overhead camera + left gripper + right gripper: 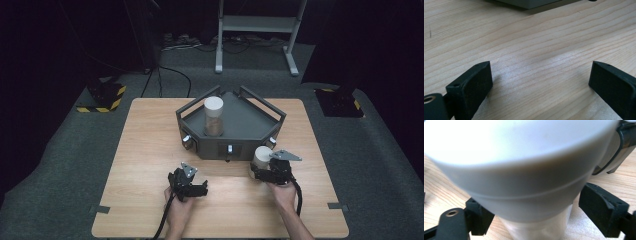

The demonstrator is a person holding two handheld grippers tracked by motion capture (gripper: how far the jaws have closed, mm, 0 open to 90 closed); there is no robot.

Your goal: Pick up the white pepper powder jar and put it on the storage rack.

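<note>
- Grey tray (250, 125): stands mid-table, one capped jar (214, 116) inside.
- Second jar (260, 159): just before the tray's right front corner, between the right gripper (260, 172) jaws; pads not visibly pressing. An off-centre squeeze could tip it.
- Left gripper (196, 189): wide open, empty, before the tray's front.

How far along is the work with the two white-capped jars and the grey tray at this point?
Looks done: one jar already stands upright on the grey tray. In hand: the second jar stands on the table just in front of the tray, between the right claw's jaws; a gap shows at one pad, so no firm grip yet. The left claw rests open. Left, probably: gripping this jar and moving it onto the tray.
</note>
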